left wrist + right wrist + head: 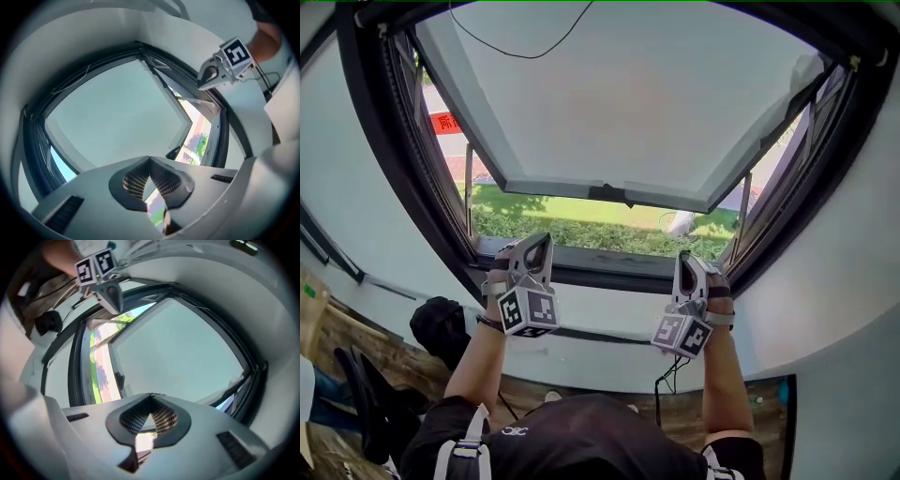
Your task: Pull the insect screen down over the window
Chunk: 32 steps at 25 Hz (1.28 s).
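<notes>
The window has a dark frame (581,267), and its pale sash (619,103) is swung outward with a black handle (609,194) on its lower edge. A thin black cord (516,49) hangs across the top of the opening. I cannot make out the insect screen itself. My left gripper (537,244) (150,159) is raised before the lower left of the frame, shut and holding nothing. My right gripper (686,259) (151,396) is raised at the lower right, also shut and holding nothing. Neither touches the frame. Each gripper view shows the other gripper: the right one (220,65) and the left one (105,282).
White wall surrounds the window. A black bag (441,323) lies on the wooden floor at the lower left, and a black cable (670,375) hangs below the sill. Grass (581,220) and a red sign (447,122) show outside.
</notes>
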{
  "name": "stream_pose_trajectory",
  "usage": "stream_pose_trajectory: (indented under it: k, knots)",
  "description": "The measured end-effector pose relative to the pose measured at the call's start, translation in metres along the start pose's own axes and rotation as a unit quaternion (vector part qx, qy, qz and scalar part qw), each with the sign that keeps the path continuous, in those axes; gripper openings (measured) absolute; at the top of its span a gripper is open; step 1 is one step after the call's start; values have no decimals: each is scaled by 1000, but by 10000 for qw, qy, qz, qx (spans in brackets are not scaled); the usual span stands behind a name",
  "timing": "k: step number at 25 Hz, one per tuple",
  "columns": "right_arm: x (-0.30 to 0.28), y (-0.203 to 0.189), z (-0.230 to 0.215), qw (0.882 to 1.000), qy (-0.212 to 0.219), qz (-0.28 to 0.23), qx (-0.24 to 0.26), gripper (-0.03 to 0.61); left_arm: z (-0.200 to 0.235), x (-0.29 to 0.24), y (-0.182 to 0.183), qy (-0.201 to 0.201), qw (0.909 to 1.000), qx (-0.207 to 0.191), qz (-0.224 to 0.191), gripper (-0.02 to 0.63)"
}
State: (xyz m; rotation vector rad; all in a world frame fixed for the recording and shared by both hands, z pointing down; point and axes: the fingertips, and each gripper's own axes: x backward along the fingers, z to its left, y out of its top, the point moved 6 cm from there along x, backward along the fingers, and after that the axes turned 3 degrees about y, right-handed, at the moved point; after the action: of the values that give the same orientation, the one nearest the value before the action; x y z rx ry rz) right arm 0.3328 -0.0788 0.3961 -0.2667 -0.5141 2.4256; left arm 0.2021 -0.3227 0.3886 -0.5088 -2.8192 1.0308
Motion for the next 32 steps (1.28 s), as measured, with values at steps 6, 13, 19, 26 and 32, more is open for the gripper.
stream_pose_trajectory:
  k: [6,13,19,26,32]
  knots:
    - [5,-20,-2,9953,279,279,888,6,-5,-8,-5,-171,9880,-1531,51,12]
    - [5,-23,-13,9977,399,256,485,91,-16,-10,-4,-783,9860,-1468,83,130]
    - [6,-16,-42,9986,139,246,437,112,10,-4,7,-609,9895,-1307,66,152]
    - [4,-13,-104,9978,-326,273,508,114,84,-1,14,-113,9922,-1233,109,147]
    - [8,2,-165,9944,-776,124,711,123,165,1,45,594,9857,-1573,-84,141]
